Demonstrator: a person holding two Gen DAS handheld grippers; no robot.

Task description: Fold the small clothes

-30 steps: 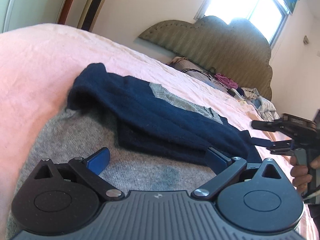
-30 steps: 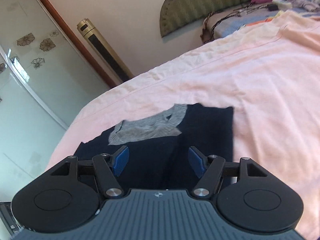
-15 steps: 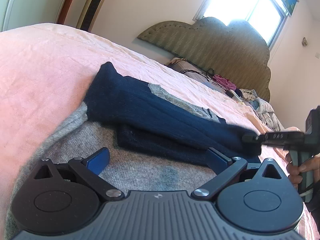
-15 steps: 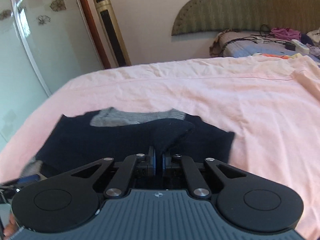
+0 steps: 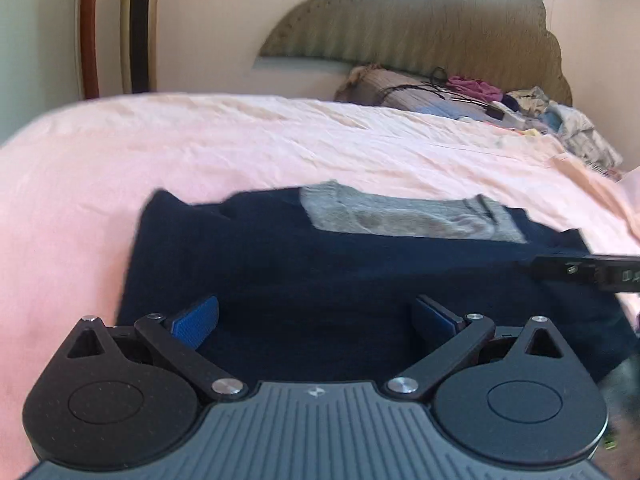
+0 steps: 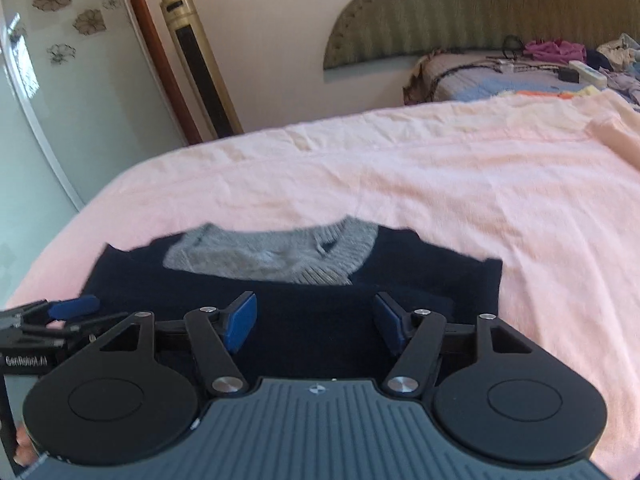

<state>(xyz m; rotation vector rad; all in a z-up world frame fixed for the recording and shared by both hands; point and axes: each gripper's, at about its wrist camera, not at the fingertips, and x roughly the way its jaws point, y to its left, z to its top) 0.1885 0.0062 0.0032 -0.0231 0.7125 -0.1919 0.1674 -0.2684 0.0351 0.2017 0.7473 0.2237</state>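
Both grippers (image 5: 314, 320) (image 6: 314, 320) hang empty, right opening; your soft, light jumper (image 6: 296, 312) flops, so pinch a doubled edge.

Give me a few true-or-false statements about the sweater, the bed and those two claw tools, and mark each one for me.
1. The sweater is navy with a grey collar. True.
2. The sweater lies on a green sheet. False: the sheet is pink.
3. The right gripper is clamped on the sweater. False: its jaws are opening, with nothing pinched between the blue pads.
4. The left gripper is open above the dark cloth. True.
5. The head of the bed is bare. False: loose clothes and cables lie near the headboard.
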